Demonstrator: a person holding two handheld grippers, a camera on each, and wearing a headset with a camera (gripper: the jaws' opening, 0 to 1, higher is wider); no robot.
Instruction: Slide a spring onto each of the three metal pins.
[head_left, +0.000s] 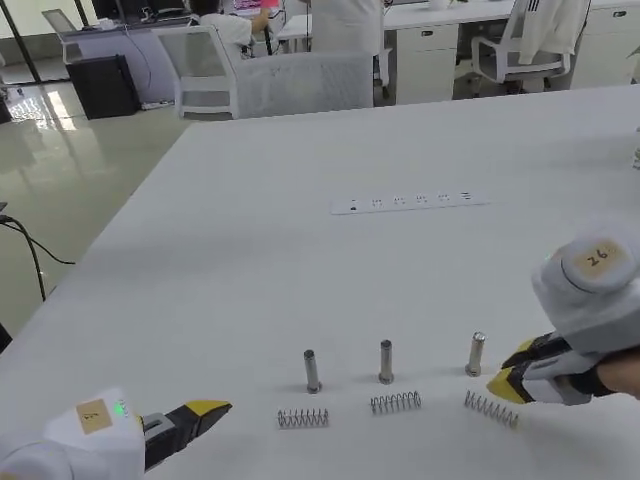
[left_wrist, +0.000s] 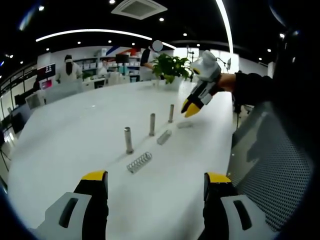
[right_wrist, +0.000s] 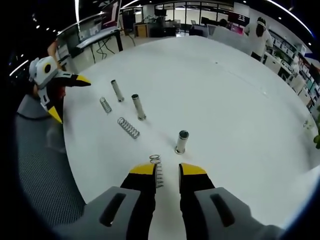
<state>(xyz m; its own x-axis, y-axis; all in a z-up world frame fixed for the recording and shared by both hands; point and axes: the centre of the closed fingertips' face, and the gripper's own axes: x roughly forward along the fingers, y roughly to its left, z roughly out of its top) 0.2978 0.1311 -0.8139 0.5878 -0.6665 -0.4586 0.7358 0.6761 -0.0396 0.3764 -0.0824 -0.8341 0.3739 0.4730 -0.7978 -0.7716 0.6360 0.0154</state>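
Table (head_left: 300, 280) wide open toward 12 o'clock; left gripper (left_wrist: 155, 182) low at 7, jaws wide, empty; right gripper (right_wrist: 167, 170) at 4, jaws narrowly apart, straddling 1 spring (right_wrist: 157, 172).

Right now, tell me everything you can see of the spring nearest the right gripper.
The spring is a short coil of thin silvery wire, lying on its side on the white table, slanted, just in front of the rightmost pin and apart from it. Its near end lies between the jaws of the open right gripper, close to one jaw; contact cannot be told.
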